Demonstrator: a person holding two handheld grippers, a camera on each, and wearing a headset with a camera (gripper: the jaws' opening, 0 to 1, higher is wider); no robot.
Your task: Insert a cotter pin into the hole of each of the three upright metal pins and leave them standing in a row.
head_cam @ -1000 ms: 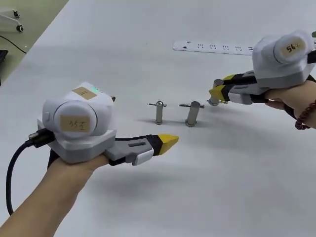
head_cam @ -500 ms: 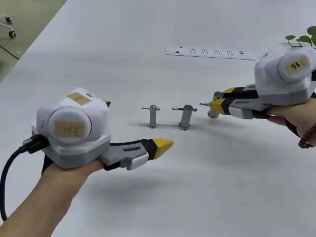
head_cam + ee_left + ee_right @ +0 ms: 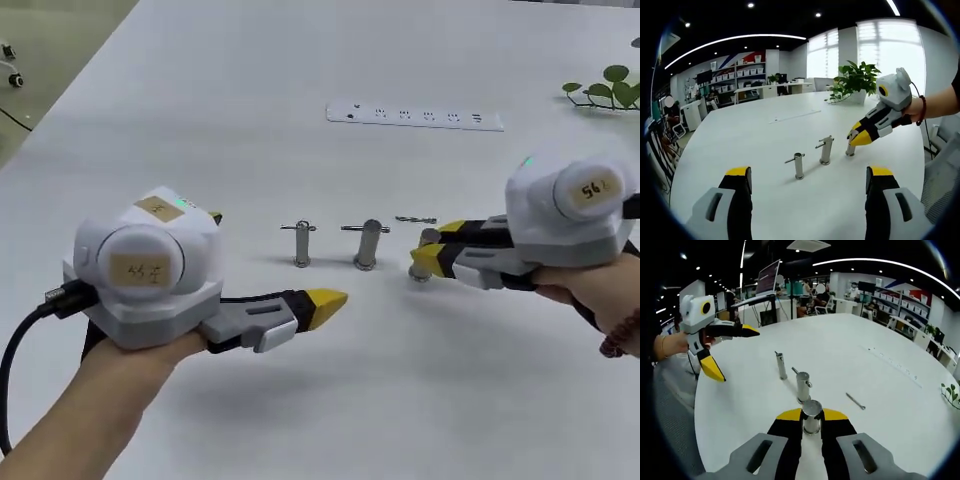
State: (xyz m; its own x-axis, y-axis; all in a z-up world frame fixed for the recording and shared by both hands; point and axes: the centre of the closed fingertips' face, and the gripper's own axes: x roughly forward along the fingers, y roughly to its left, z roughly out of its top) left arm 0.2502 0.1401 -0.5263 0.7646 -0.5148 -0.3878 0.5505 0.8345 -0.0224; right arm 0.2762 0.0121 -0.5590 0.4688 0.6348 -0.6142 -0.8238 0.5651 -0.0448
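Right gripper view: the right gripper [image 3: 811,423] has its jaws pressed together on the head of the 3rd metal pin [image 3: 812,409], which stands upright with its foot on or just above the table [image 3: 875,365]; I cannot tell which.
Row: the 2 other pins, the middle pin [image 3: 803,385] and the end pin [image 3: 782,365], stand mid-table in line beyond the held one, each with a cotter pin already through its hole.
Loose cotter pin: the loose cotter pin [image 3: 856,401] lies flat on the table, just beside the held pin but apart from it, on the side toward the far edge where the power strip [image 3: 414,116] lies.
Long axis: in the head view it runs roughly along the row and parallel to that far edge.
Left gripper: the left gripper [image 3: 807,174] has its jaws spread wide and holds nothing; it hovers toward the near edge, off the end pin's end of the row.
Nearer tool: the right gripper is much the closer to the loose cotter pin but is occupied; the left is free yet well apart from it, with the whole row between.
Coming move, as a judgement: the left gripper would have to pass behind the row to pinch the cotter pin across its length, then bring it end-on to the hole of the held pin.
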